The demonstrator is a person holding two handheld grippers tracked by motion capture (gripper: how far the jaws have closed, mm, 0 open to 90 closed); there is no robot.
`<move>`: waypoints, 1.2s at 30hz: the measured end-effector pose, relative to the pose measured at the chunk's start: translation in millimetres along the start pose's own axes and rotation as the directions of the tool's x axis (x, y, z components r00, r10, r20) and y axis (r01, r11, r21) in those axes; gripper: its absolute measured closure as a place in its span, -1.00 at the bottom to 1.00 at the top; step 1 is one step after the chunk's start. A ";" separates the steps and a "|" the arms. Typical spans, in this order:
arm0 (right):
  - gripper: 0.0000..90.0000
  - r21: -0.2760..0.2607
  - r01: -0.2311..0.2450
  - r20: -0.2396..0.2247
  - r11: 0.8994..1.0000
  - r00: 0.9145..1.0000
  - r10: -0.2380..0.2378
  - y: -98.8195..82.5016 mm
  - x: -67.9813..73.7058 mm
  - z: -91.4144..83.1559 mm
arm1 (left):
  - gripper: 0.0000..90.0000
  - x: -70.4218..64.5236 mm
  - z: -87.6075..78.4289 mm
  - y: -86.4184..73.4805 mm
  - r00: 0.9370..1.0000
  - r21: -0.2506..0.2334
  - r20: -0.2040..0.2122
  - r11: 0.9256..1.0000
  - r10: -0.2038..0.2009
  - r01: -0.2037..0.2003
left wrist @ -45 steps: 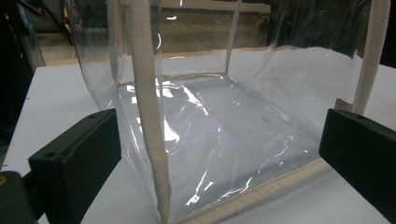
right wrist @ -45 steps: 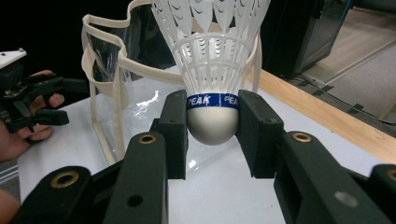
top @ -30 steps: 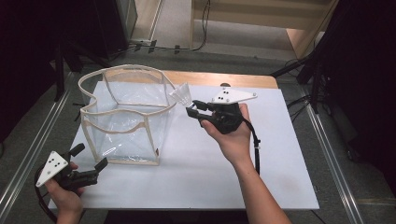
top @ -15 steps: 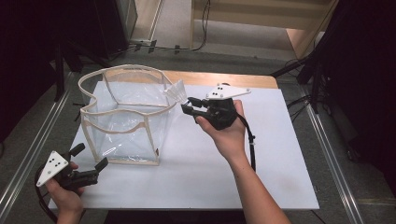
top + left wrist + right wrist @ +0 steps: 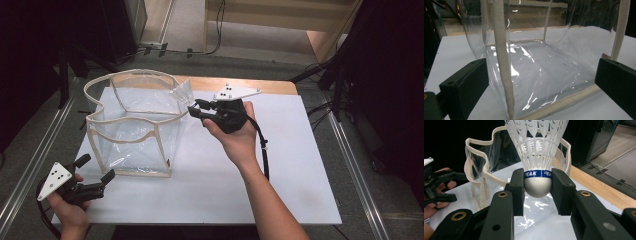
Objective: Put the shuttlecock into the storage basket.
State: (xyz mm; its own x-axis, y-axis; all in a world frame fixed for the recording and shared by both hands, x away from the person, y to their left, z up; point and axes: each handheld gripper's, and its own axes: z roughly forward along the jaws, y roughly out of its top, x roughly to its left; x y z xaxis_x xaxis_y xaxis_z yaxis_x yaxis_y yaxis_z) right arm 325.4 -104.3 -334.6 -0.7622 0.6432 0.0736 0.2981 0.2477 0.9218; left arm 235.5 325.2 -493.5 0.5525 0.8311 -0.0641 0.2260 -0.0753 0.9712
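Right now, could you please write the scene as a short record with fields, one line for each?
surface: white table top
container: clear plastic bag with cream trim, standing open, nothing seen inside
held item: white shuttlecock with blue band, feathers pointing away from the gripper
right gripper: shut on the shuttlecock's cork, beside the bag's rim
left gripper: fingers open, facing the bag's near side, apart from it

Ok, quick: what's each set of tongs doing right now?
Left tongs: open, holding nothing, facing the clear bag.
Right tongs: closed on the shuttlecock.
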 end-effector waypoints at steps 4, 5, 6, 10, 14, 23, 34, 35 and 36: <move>0.40 -0.001 0.006 -0.008 1.000 1.000 -0.006 1.8 -2.0 4.6 | -1.00 -0.7 1.1 0.1 1.000 0.007 -0.003 1.000 0.011 -0.011; 0.40 -0.001 0.006 -0.008 1.000 1.000 -0.006 1.8 -2.0 4.6 | -1.00 -0.7 1.1 0.1 1.000 0.007 -0.003 1.000 0.011 -0.011; 0.40 -0.003 0.001 -0.009 1.000 1.000 -0.001 1.9 -2.5 5.8 | -1.00 -0.8 1.2 0.1 1.000 0.008 -0.002 1.000 0.011 -0.011; 0.40 0.003 -0.010 -0.016 1.000 1.000 0.010 4.3 -3.4 11.6 | -1.00 -1.2 1.8 0.1 1.000 0.009 -0.003 1.000 0.011 -0.011; 0.40 -0.008 -0.014 -0.021 1.000 1.000 0.014 6.6 -2.3 18.1 | -1.00 -0.9 1.5 0.0 1.000 0.006 -0.005 1.000 0.006 -0.006; -0.71 -0.033 -0.023 0.052 0.999 0.998 0.025 6.1 2.3 29.5 | -1.00 -0.8 1.1 0.0 1.000 0.005 -0.003 1.000 0.008 -0.008; -1.00 -0.045 -0.020 0.048 0.999 0.999 0.022 -16.6 -4.7 7.1 | -1.00 -1.1 1.4 0.0 1.000 0.007 -0.005 1.000 0.010 -0.010; -1.00 -0.058 -0.033 0.032 0.998 0.999 0.035 -24.8 -7.1 0.6 | -1.00 -1.1 1.3 -0.1 1.000 0.006 -0.006 1.000 0.010 -0.010; -1.00 -0.058 -0.033 0.032 0.998 0.999 0.035 -24.8 -7.1 0.6 | -1.00 -1.2 1.3 -0.1 1.000 0.006 -0.005 1.000 0.009 -0.009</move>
State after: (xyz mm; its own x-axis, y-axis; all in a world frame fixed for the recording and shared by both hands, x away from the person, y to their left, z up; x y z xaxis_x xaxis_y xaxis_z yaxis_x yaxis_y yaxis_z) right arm 323.7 -114.6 -358.2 -0.7323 0.6745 0.0937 0.2897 0.1840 0.9393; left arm 235.9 323.5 -493.8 0.5502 0.8333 -0.0539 0.2259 -0.0864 0.9703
